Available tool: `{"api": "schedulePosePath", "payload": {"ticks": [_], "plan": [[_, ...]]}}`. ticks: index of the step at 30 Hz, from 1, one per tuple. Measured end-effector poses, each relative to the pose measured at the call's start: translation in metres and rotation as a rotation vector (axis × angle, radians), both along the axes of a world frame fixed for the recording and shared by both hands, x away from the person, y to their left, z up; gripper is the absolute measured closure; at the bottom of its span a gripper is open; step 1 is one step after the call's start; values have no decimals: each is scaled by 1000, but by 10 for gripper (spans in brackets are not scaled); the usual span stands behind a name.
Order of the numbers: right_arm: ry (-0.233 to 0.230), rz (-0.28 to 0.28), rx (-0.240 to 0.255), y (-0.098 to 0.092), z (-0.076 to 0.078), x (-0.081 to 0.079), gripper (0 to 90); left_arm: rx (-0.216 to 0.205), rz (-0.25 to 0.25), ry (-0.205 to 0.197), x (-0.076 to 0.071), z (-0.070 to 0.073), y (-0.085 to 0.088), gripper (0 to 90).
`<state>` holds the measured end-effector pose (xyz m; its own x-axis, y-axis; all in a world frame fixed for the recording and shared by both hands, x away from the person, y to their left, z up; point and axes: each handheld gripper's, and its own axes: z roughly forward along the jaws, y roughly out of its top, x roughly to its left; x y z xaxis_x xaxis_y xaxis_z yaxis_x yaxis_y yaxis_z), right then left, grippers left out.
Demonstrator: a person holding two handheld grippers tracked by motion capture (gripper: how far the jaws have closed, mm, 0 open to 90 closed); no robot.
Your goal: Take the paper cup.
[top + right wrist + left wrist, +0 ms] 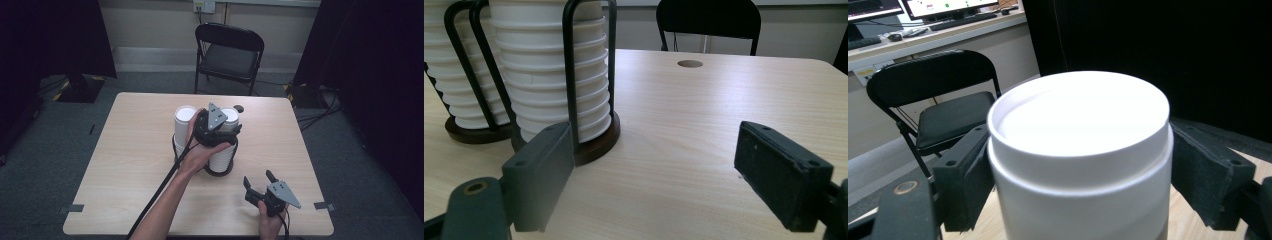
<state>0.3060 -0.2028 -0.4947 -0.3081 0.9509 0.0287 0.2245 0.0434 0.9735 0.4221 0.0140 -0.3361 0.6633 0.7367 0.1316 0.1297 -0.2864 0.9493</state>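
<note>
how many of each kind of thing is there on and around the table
stacks of white paper cups: 2
black wire cup holders: 2
grippers: 2
folding chair: 1
table: 1
total: 8

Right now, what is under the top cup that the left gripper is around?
More white cups, nested in a tall stack inside a black wire holder on a round dark base. The top cup fills the left gripper view, hiding the stack from there.

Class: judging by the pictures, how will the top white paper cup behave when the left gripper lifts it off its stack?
The top white paper cup probably weighs little. Its thin wall may dent between the left gripper's pads. Nested tightly, it might drag the cup below along.
</note>
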Motion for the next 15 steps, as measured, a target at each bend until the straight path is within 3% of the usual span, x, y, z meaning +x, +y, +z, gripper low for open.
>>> {"api": "schedulePosePath", "payload": {"ticks": [4,7,15], "plan": [[-1,1,1,0,0,0,156,-1,6,34,4,-4,-1,187],[4,10,1,0,0,0,156,-30,-4,64,6,-4,1,203],[5,12,0,0,0,1,156,-26,-7,70,7,0,1,205]]}}
